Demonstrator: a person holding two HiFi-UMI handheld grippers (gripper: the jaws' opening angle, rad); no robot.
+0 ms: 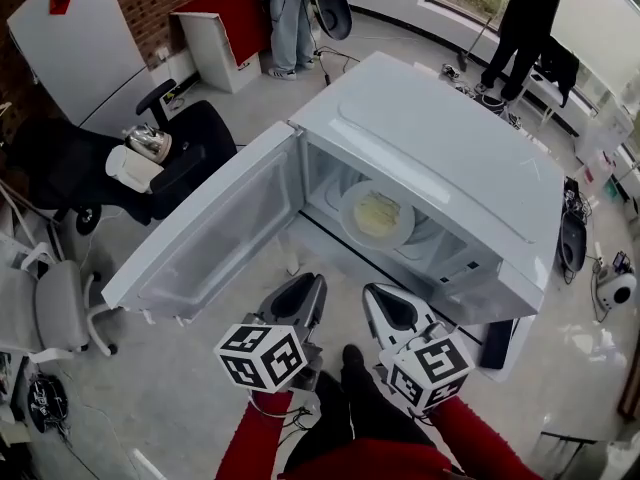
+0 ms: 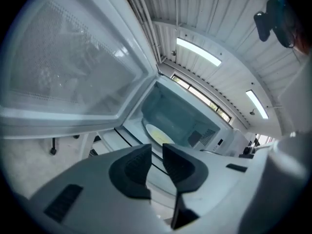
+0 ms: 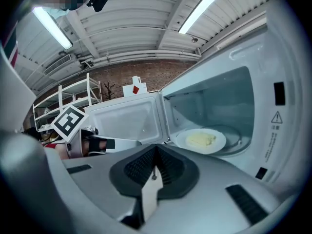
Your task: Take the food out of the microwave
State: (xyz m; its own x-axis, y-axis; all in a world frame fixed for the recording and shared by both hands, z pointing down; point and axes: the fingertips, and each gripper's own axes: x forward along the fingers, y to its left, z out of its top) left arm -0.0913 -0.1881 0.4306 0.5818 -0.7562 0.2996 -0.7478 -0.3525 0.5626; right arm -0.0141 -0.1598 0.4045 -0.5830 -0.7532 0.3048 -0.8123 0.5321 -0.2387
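Door: the door [image 1: 210, 230] of the microwave [image 1: 455, 158] is swung fully open to the left, so the mouth is clear.
Left tongs: the left tongs [image 2: 157, 149] are slightly spread with nothing between them, near the door's inner edge.
Food: the plate of food [image 1: 378, 214] lies flat inside the cavity, farther in and to the right of the left tongs. It is round, so it has no long axis to line up on.
Right tongs: the right tongs [image 3: 155, 152] are pressed together and empty. The plate sits almost straight ahead of them, so this hand looks nearer.
Surface: what carries the microwave is mostly hidden, possibly a low white stand.
Room: the floor [image 1: 150, 393] is grey, an office chair [image 1: 195, 148] holding a kettle [image 1: 148, 142] stands far left, and people [image 1: 290, 18] stand far off.
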